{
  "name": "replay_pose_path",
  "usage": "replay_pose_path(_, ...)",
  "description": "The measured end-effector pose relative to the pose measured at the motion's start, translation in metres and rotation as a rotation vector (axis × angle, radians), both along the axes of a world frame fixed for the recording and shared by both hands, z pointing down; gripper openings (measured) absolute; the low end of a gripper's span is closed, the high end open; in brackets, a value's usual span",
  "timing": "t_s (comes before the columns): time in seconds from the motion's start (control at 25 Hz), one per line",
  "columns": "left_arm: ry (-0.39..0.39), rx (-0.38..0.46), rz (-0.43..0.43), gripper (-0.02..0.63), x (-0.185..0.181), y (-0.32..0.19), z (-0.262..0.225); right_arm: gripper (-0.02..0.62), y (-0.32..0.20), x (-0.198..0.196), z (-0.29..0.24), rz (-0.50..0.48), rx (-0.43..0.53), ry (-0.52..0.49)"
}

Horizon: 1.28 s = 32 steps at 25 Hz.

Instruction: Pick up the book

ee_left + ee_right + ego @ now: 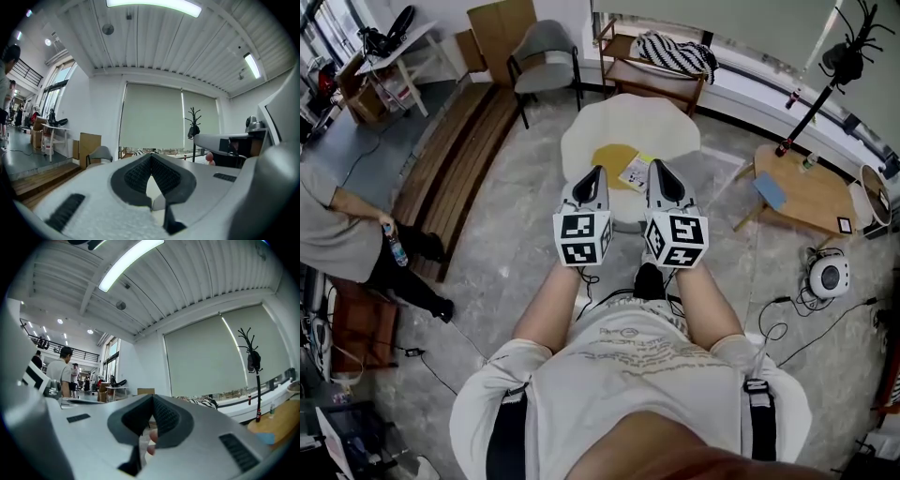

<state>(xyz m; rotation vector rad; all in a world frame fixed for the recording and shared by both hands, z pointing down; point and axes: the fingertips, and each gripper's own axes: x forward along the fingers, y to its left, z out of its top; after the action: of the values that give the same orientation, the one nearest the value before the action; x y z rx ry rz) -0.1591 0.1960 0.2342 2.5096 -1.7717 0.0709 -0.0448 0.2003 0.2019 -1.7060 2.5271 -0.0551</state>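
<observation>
We hold both grippers level & side by side at frame centre in the head view, marker cubes toward us. L gripper (600, 173): jaws together, pads meeting at the tip, nothing btwn them; its own view shows only a drawn blind and ceiling beyond. R gripper (660, 167): jaws closed the same way, pads empty; a small pinkish bit shows thru the slit below the pads, and we can't tell what it is.

The book (635, 172) lies flat on the white cloud-shaped table (581, 141), just past the jaw tips and btwn the two grippers in the picture; neither gripper touches it. A yellow patch (612, 157) sits just left of it on the same tabletop.

Upper centre: a grey chair (546, 47); right of it a wooden rack (623, 47) w/ a striped cloth (675, 54) on it. Right side: a low wood side table (811, 202) w/ a flat blue item (770, 194) on top; a coat stand (814, 98) at upper right; a round white device (831, 276) on the floor w/ cables around it. Left edge: a person (333, 234) in a grey top, bottle (393, 248) in hand; wood planks (450, 159) run diagonally at upper left.
</observation>
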Motion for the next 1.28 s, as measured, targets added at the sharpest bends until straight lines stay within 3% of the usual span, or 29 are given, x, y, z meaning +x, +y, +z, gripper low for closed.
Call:
replay_pose_path(0.96, -0.031, -0.030, 0.004, 0.018, 0.028, -0.178, 0.016, 0.025, -0.184, 0.019, 0.023, -0.023, -0.022, -0.011)
replay_pose_path(1.28, -0.036, -0.060, 0.015, 0.018, 0.059, -0.245, 0.019, 0.025, -0.247, 0.049, 0.029, -0.020, -0.056, -0.005)
